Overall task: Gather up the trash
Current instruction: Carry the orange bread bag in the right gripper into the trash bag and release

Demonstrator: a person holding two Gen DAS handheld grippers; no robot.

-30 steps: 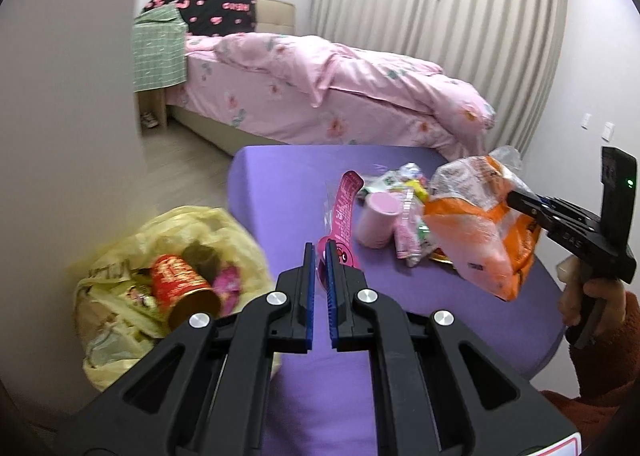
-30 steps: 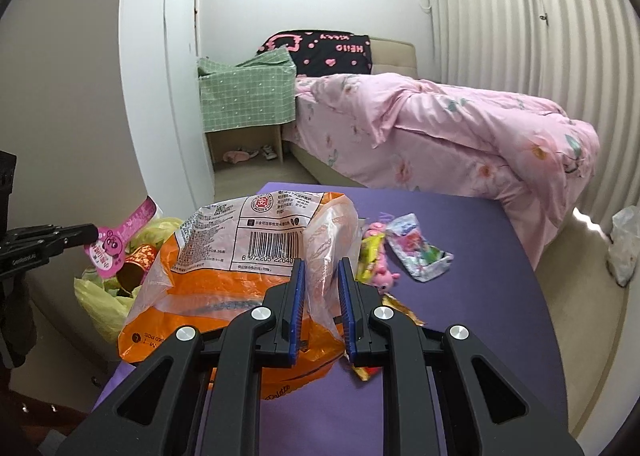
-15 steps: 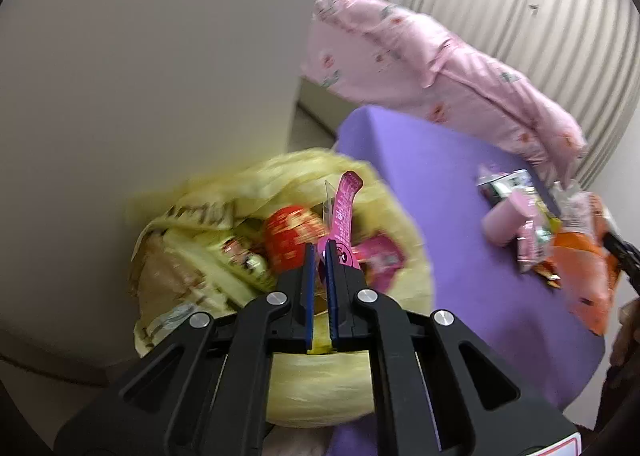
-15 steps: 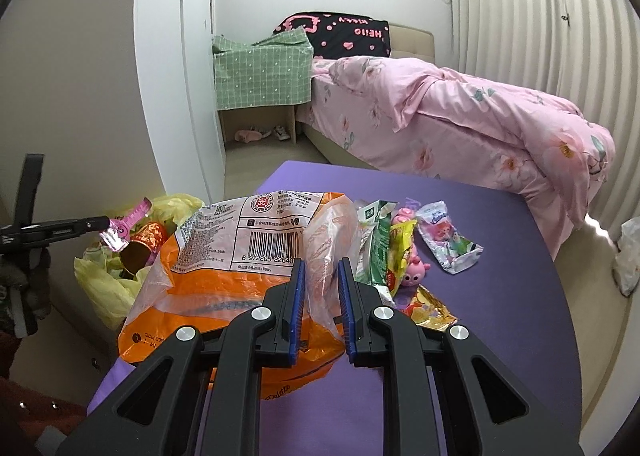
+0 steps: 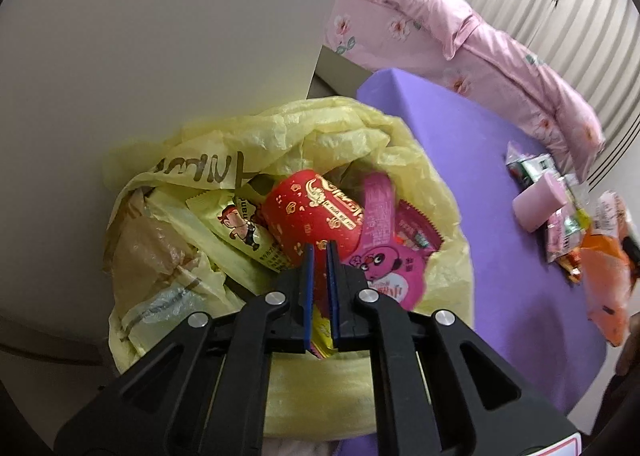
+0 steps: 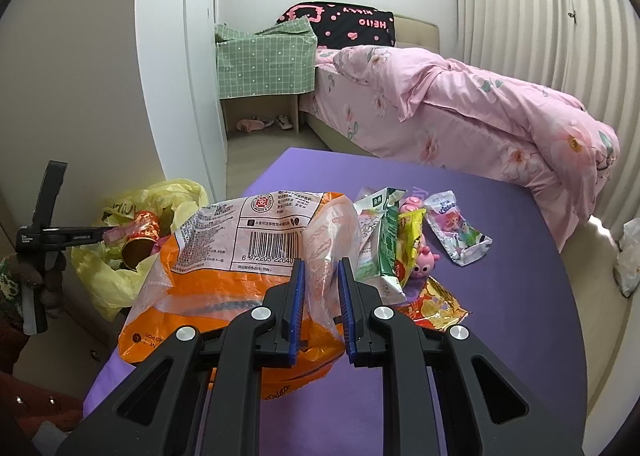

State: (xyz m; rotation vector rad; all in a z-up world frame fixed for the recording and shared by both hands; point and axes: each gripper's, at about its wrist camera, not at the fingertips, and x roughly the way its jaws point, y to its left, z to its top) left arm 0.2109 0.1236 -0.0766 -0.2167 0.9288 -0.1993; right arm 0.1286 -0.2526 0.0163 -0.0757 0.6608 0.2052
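My left gripper (image 5: 319, 250) hangs over the open yellow trash bag (image 5: 280, 127), its jaws nearly together. The pink cartoon wrapper (image 5: 384, 256) leans out to the right of the fingers, above a red paper cup (image 5: 312, 211) in the bag. In the right wrist view the left gripper (image 6: 102, 234) shows pink at its tip. My right gripper (image 6: 320, 268) is shut on a clear fold of the orange snack bag (image 6: 240, 248), which rests on the purple table (image 6: 520, 316).
On the table lie a green carton (image 6: 380, 240), a yellow packet (image 6: 410, 232), a pink toy (image 6: 424, 256), a tissue pack (image 6: 456, 232), a red-gold wrapper (image 6: 436, 302) and a pink cup (image 5: 540, 201). A white wall (image 5: 180, 35) stands behind the bag; a pink bed (image 6: 460, 103) lies beyond.
My left gripper has swung from the table to the left and down over the yellow bag, carrying the pink wrapper. The right gripper has barely shifted, its grip on the orange bag unchanged.
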